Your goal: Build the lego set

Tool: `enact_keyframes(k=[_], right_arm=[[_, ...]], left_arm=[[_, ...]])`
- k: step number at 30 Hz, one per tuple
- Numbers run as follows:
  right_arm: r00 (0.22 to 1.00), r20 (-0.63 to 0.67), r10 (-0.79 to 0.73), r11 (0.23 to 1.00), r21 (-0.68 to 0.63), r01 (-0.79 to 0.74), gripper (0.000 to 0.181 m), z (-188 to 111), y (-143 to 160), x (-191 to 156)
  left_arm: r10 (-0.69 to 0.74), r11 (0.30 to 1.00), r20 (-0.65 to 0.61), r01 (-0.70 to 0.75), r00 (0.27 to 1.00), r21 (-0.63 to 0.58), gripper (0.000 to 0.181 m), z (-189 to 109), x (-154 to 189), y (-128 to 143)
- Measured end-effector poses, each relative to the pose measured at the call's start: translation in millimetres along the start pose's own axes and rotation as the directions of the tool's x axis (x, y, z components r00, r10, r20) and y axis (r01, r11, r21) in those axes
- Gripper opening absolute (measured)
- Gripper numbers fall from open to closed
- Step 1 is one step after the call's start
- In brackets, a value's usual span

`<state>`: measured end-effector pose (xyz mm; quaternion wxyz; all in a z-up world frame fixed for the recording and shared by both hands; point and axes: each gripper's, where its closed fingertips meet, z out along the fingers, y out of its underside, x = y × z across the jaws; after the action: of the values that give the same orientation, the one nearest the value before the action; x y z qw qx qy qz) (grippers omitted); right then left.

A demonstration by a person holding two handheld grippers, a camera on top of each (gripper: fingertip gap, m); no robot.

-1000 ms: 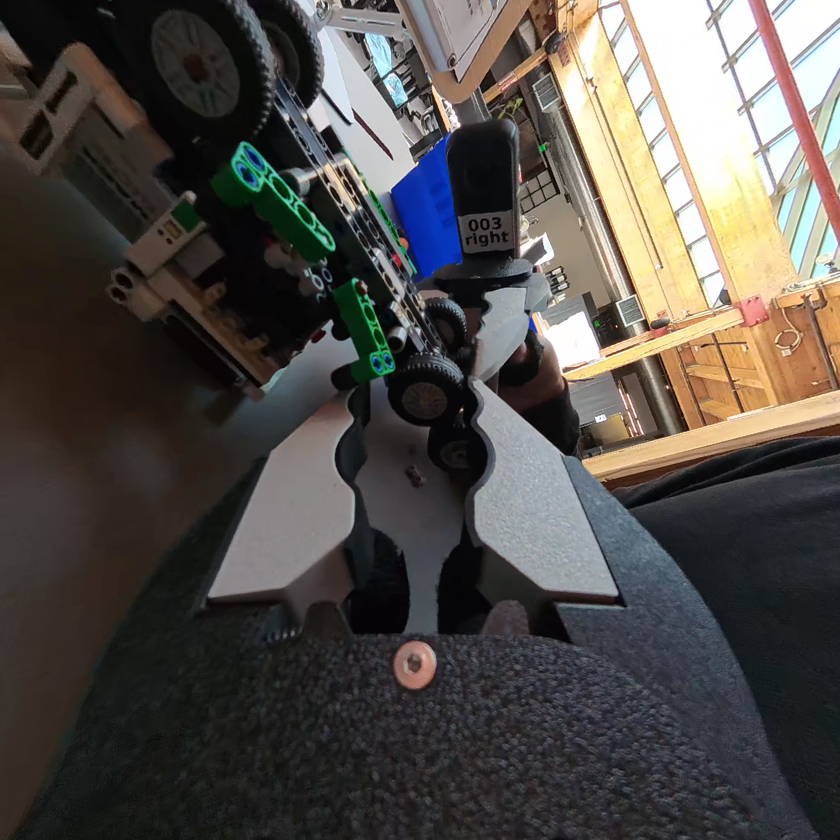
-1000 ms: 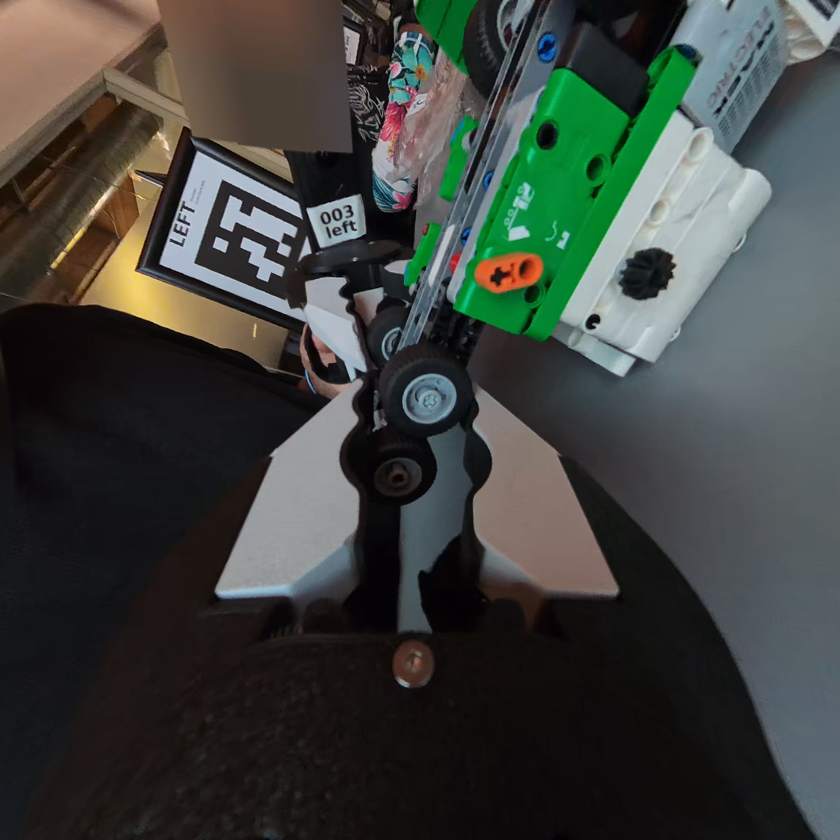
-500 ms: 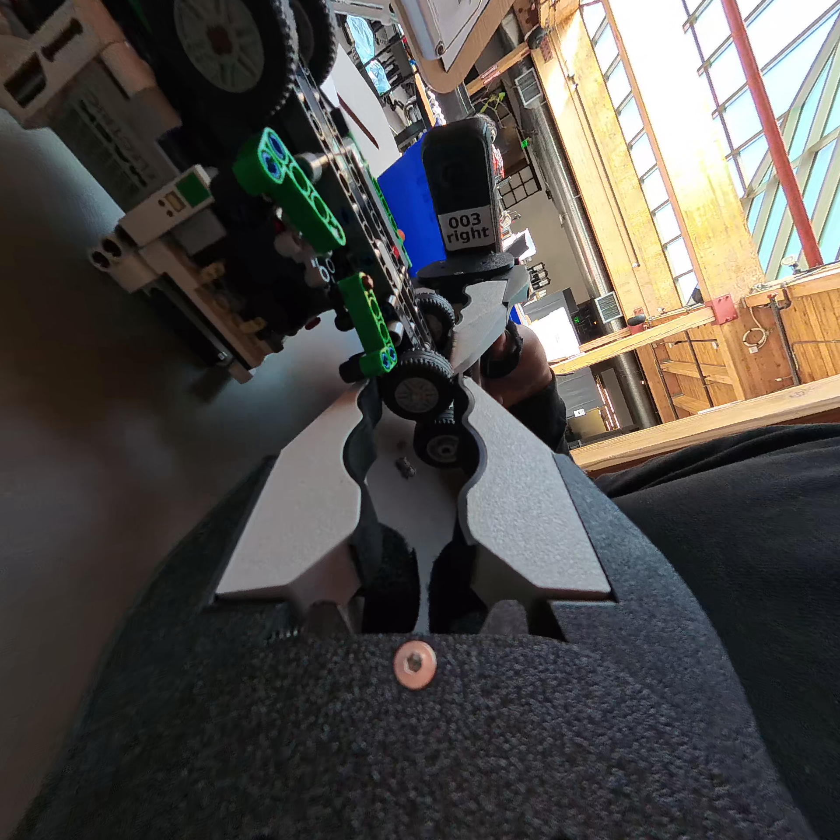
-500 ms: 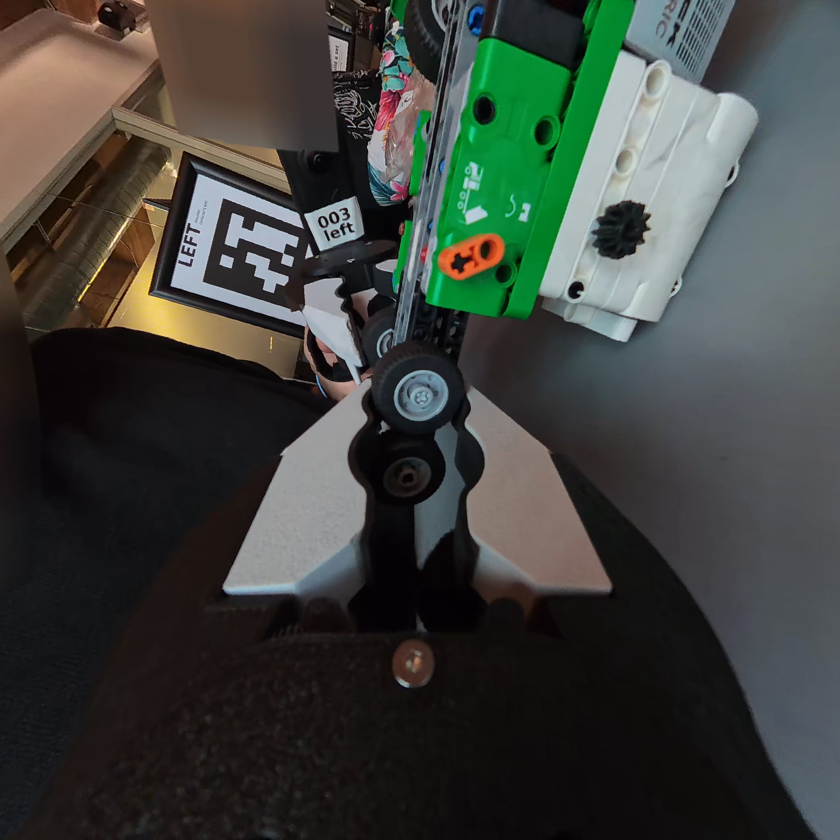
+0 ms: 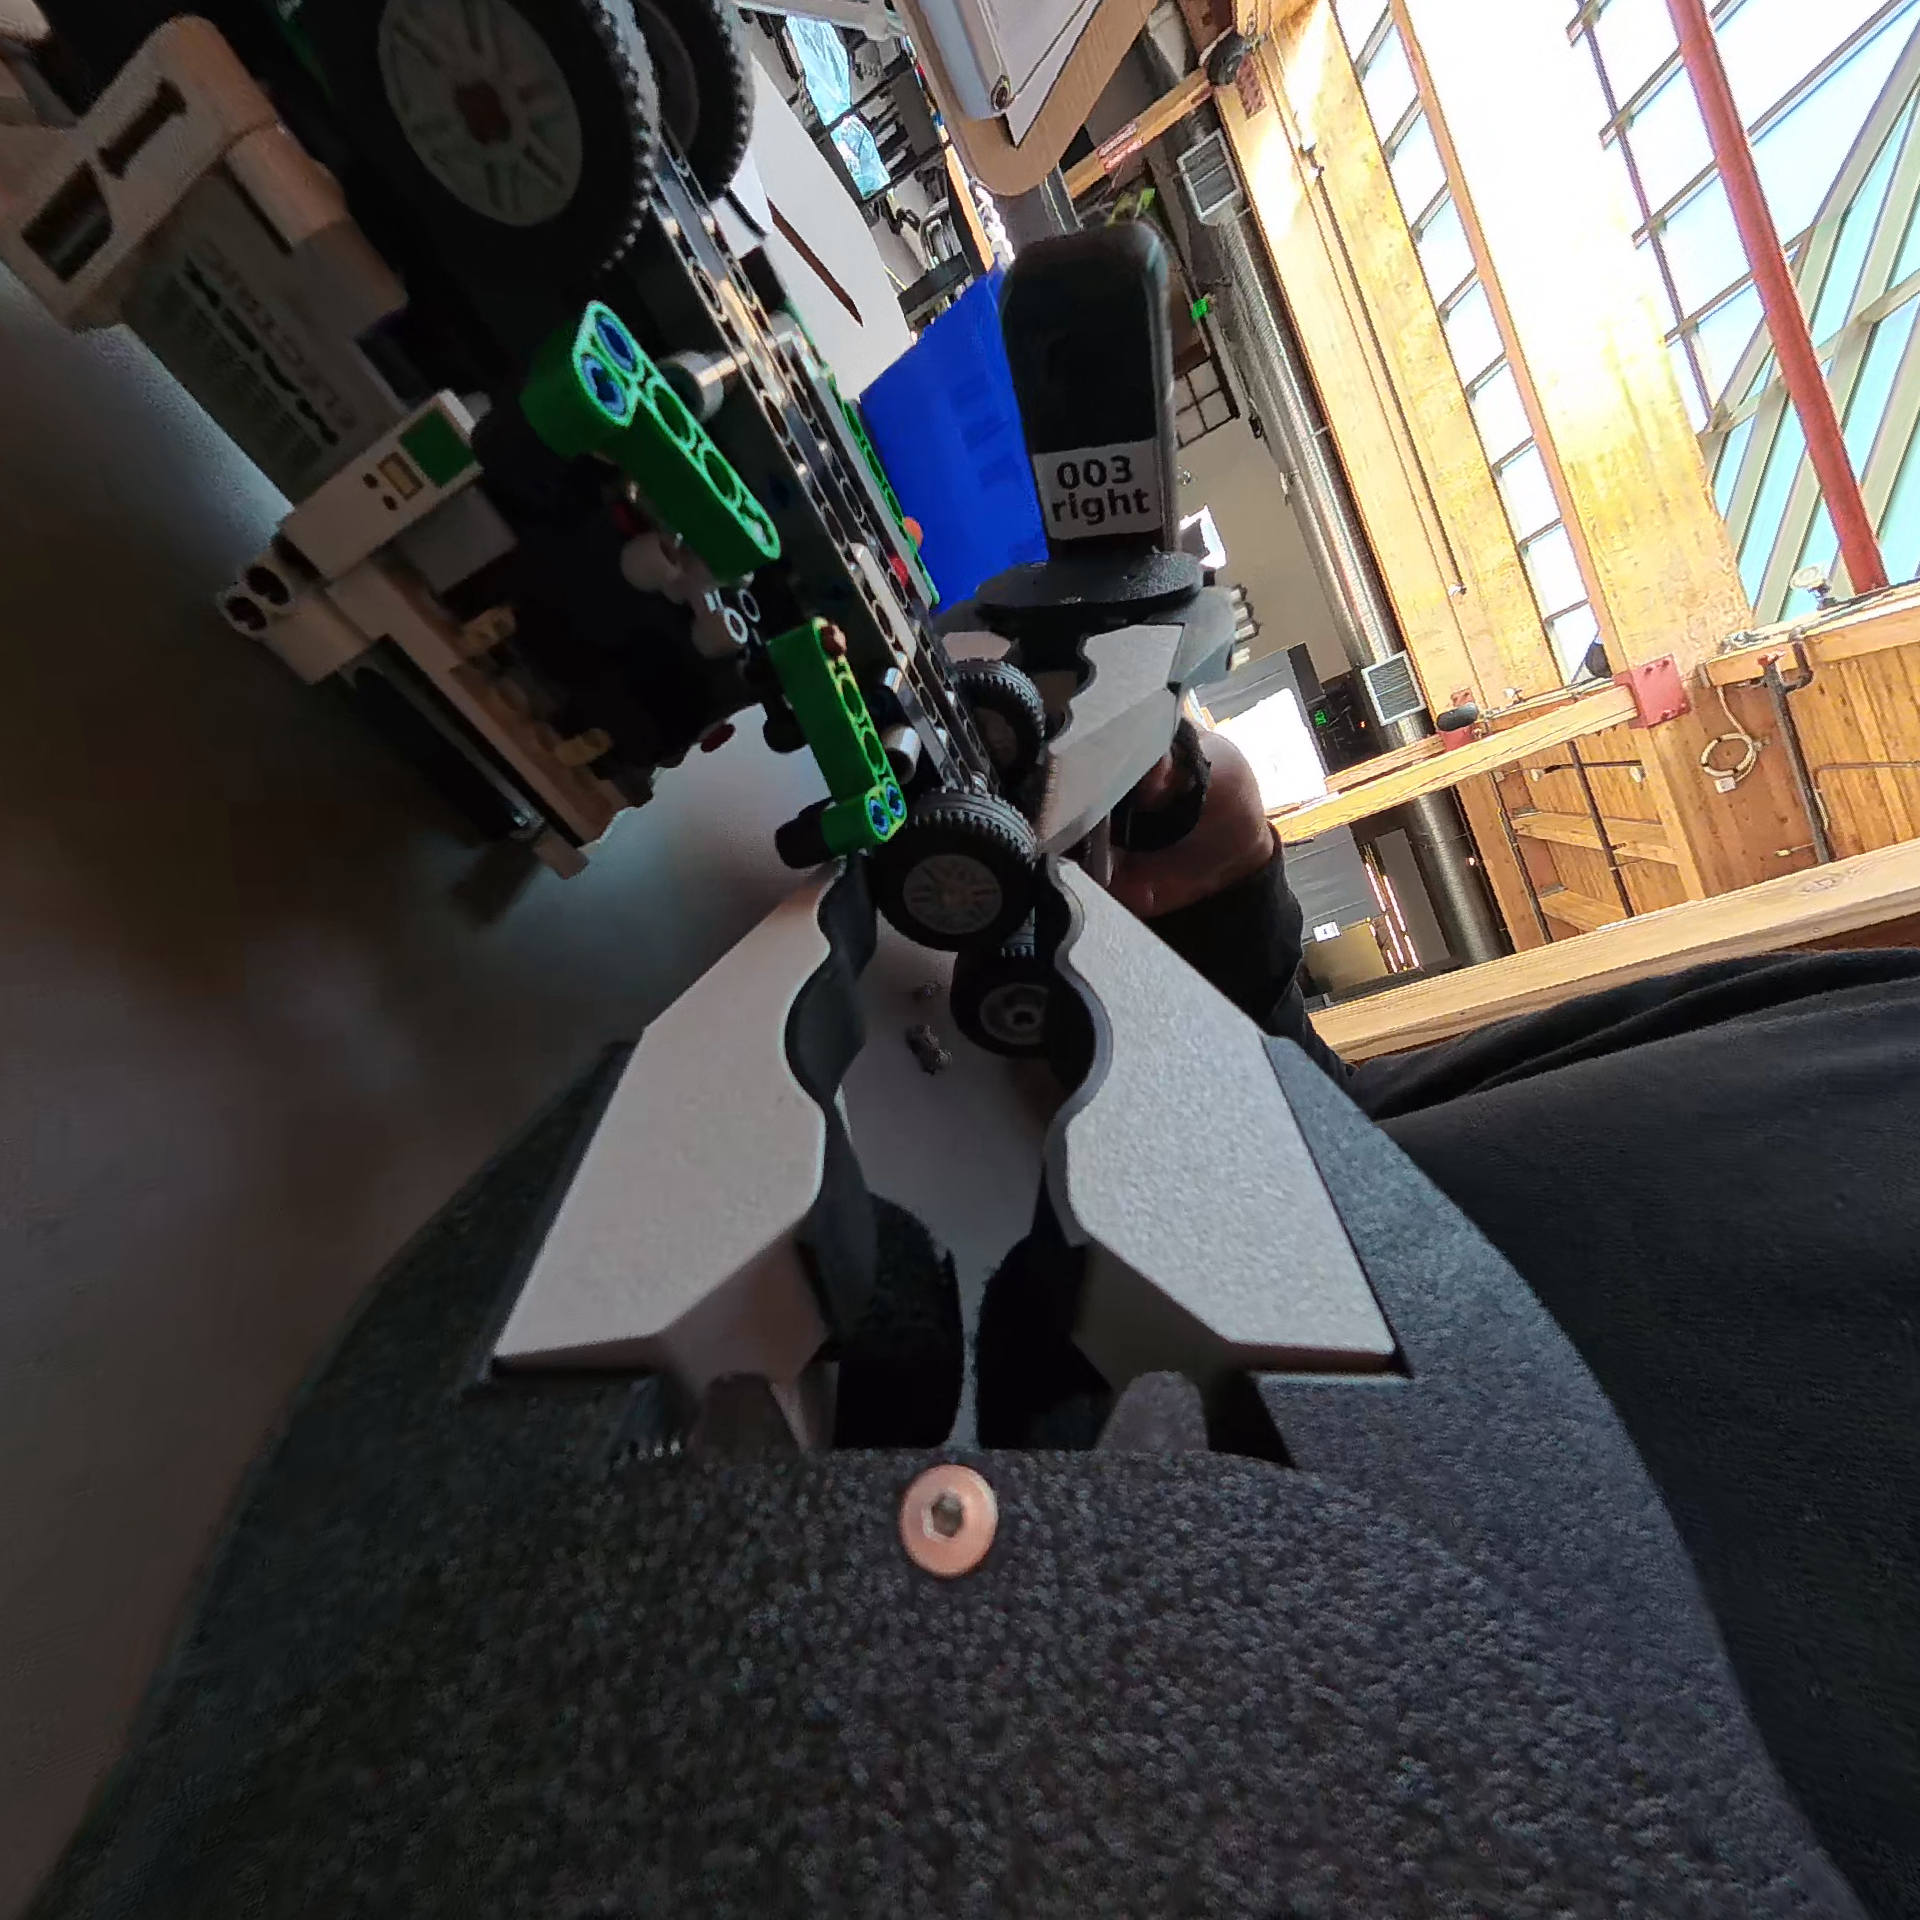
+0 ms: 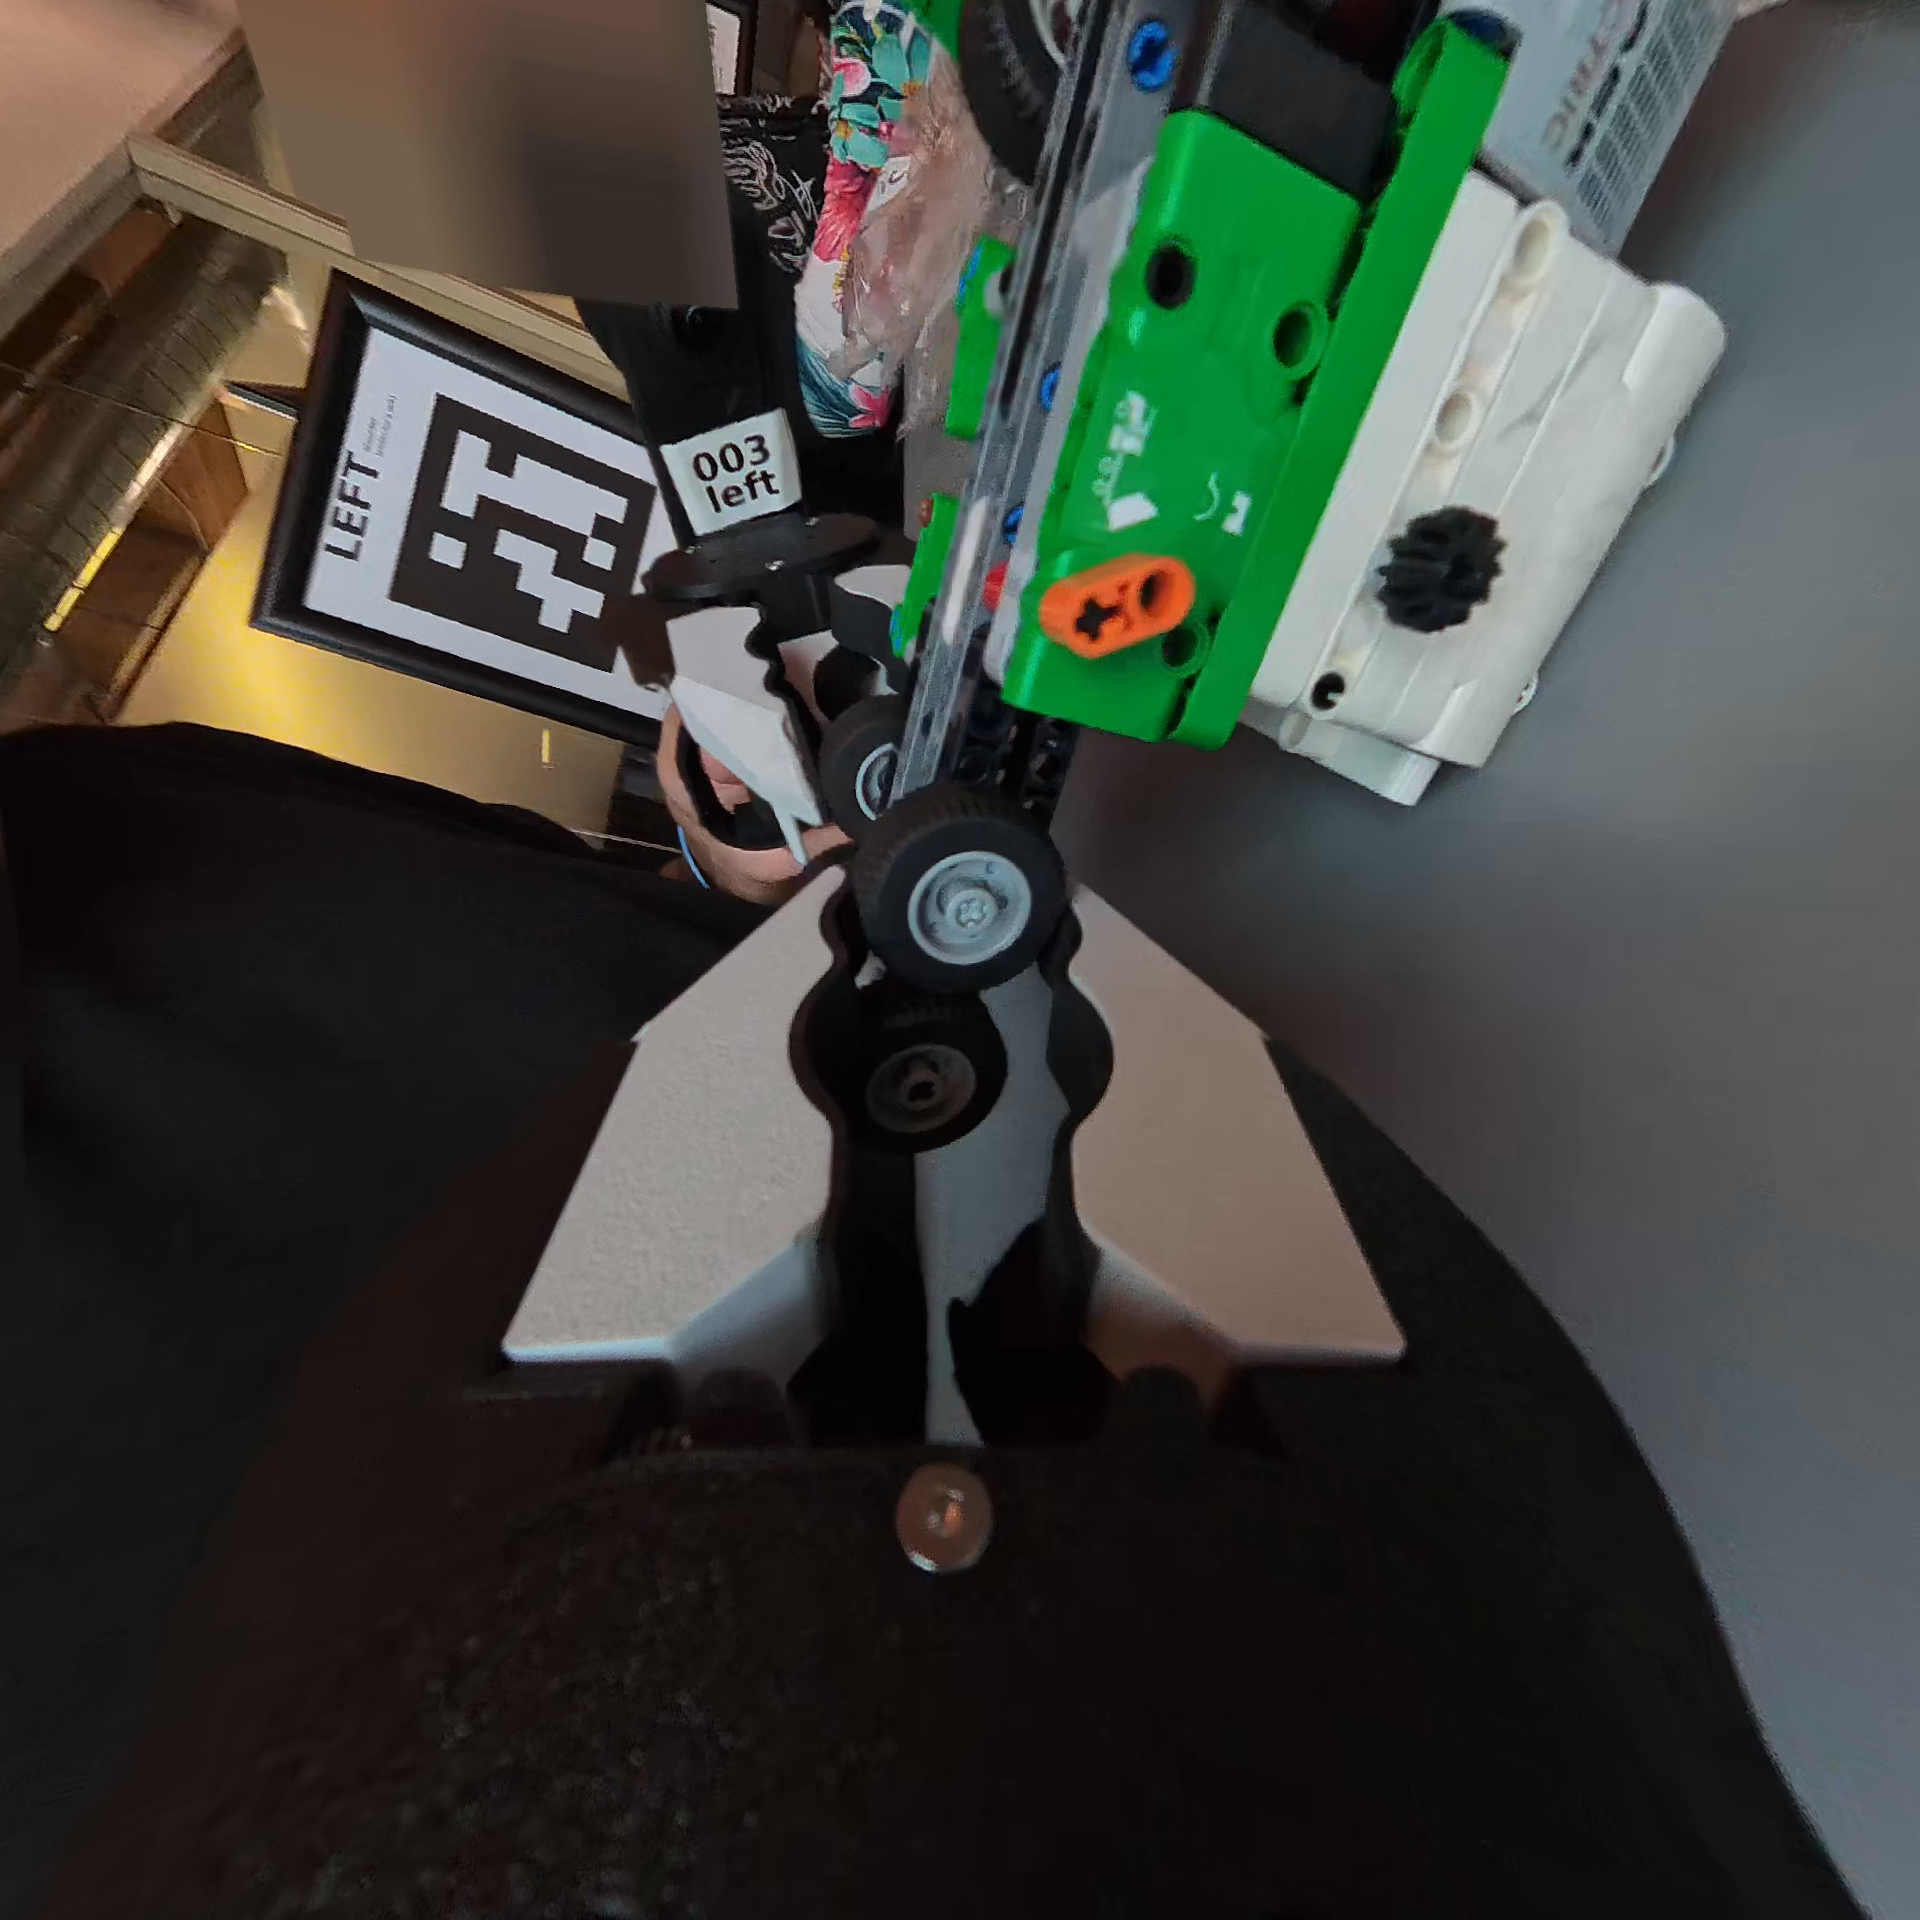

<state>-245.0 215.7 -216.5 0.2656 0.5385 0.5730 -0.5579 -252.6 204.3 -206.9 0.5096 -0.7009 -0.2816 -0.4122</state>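
While both claws pinch small wheels | left claw point(image 5: 951, 894) | right claw point(image 6: 961, 914) | lego model point(image 6: 1195, 468) between

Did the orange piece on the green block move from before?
Yes. In the right wrist view the orange piece sits higher and farther right against the right gripper than half a second ago, near where it began.

Grey wavy-edged tool point(image 5: 951, 883) fingers, black mount — copper screw point(image 5: 948, 1522)
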Motion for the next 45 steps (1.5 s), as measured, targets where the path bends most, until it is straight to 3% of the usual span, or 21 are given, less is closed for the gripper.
enact_keyframes(k=[2,5,8,11,14,19,29,45], right_arm=[[0.993,-0.079,-0.087,0.996,0.004,0.087,0.041,-4.8,-3.3,1.3],[0.937,-0.255,-0.238,0.967,0.028,0.254,0.082,-20.7,-10.0,-2.1],[0.747,-0.537,-0.392,0.888,-0.008,0.460,0.100,-35.3,-11.6,-5.1],[0.538,-0.744,-0.398,0.840,-0.059,0.539,0.108,-37.5,-4.9,-2.8],[0.468,-0.818,-0.336,0.822,-0.012,0.569,0.105,-35.3,-1.7,1.7],[0.409,-0.858,-0.310,0.821,-0.025,0.570,0.085,-39.3,1.7,15.8],[0.437,-0.852,-0.289,0.824,0.012,0.567,0.083,-40.1,-1.1,12.2],[0.410,-0.853,-0.322,0.823,-0.039,0.567,0.084,-34.3,2.9,15.1]], left_arm=[[0.001,1.000,0.005,-0.002,1.000,0.022,0.029,0.9,1.3,-3.9],[0.022,0.999,0.029,-0.023,0.999,0.035,0.030,4.8,2.4,-6.4],[-0.001,0.998,0.036,-0.001,0.999,0.062,0.030,12.3,3.5,-7.2],[-0.011,0.996,0.055,0.006,0.998,0.090,0.030,21.7,3.4,-6.5],[-0.008,0.995,0.061,0.002,0.998,0.102,0.029,29.1,4.8,-6.1],[-0.026,0.996,0.023,0.024,0.999,0.088,0.033,35.2,9.0,-3.4],[-0.047,0.992,-0.006,0.047,0.999,0.117,0.028,40.3,10.0,-2.7],[-0.051,0.995,-0.022,0.053,0.998,0.084,0.028,32.9,7.5,3.2]])
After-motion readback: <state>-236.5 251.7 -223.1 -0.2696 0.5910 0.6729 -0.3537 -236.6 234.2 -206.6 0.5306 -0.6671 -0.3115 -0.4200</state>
